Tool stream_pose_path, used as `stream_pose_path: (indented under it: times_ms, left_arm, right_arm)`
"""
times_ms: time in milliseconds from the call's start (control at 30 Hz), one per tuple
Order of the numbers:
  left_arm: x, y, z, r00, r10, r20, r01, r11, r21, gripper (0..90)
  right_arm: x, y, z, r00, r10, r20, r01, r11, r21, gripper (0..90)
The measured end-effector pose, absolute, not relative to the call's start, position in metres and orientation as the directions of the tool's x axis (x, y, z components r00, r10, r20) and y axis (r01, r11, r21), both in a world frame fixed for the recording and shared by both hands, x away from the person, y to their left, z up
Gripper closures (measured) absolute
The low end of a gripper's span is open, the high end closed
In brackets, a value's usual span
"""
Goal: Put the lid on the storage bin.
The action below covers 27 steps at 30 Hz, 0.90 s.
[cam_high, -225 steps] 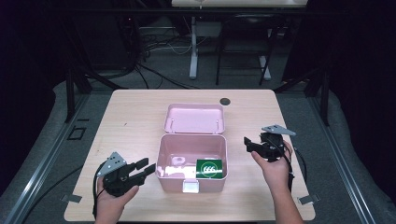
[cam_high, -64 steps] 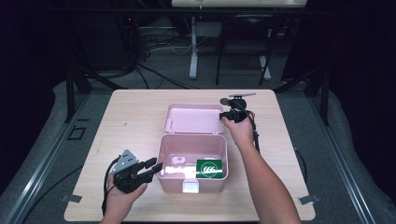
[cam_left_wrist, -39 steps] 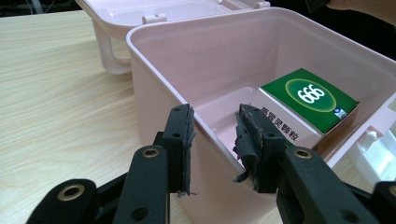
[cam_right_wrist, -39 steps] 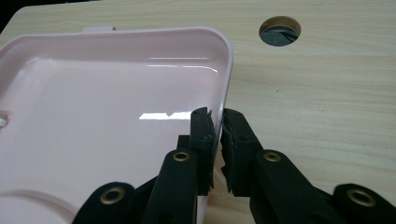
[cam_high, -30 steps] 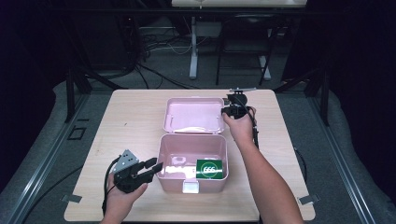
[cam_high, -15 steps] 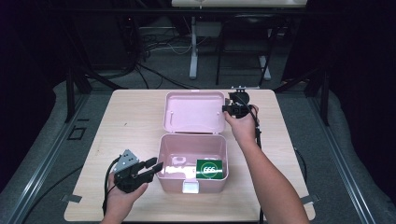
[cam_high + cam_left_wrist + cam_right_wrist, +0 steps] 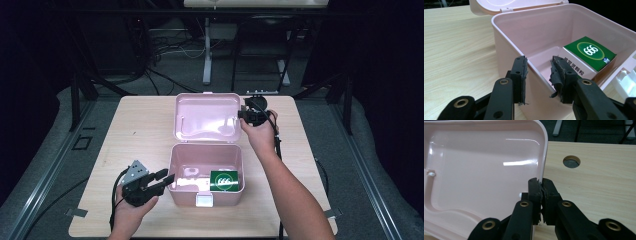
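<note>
Left gripper view: your left gripper (image 7: 537, 80) straddles the pink box's (image 7: 509, 47) near wall, jaws wide and just opening, pads clear; a green carton (image 7: 590, 53) sits at two o'clock. Right gripper view: your right gripper (image 7: 541, 192) pinches the lid's (image 7: 481, 175) edge. High view: wooden table (image 7: 130, 135), dark room beyond.

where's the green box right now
In the high view, the green box lies inside the pink case, in its front right corner, across from the left gripper.
</note>
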State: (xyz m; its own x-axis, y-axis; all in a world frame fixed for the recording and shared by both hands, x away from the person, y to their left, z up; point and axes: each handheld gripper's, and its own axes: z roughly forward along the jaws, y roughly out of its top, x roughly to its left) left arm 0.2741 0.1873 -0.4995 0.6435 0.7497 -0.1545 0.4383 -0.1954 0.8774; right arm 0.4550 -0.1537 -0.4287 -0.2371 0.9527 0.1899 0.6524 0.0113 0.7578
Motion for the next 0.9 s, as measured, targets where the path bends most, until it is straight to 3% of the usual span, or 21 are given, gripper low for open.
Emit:
stream_pose_path:
  times_ms: [900]
  left_arm:
    - [0.275, 0.187, -0.499, 0.642, 0.751, -0.154, 0.439, -0.196, 0.877, 64.8]
  right_arm:
    - [0.424, -0.158, -0.412, -0.31, 0.94, 0.139, 0.549, 0.058, 0.833, 87.5]
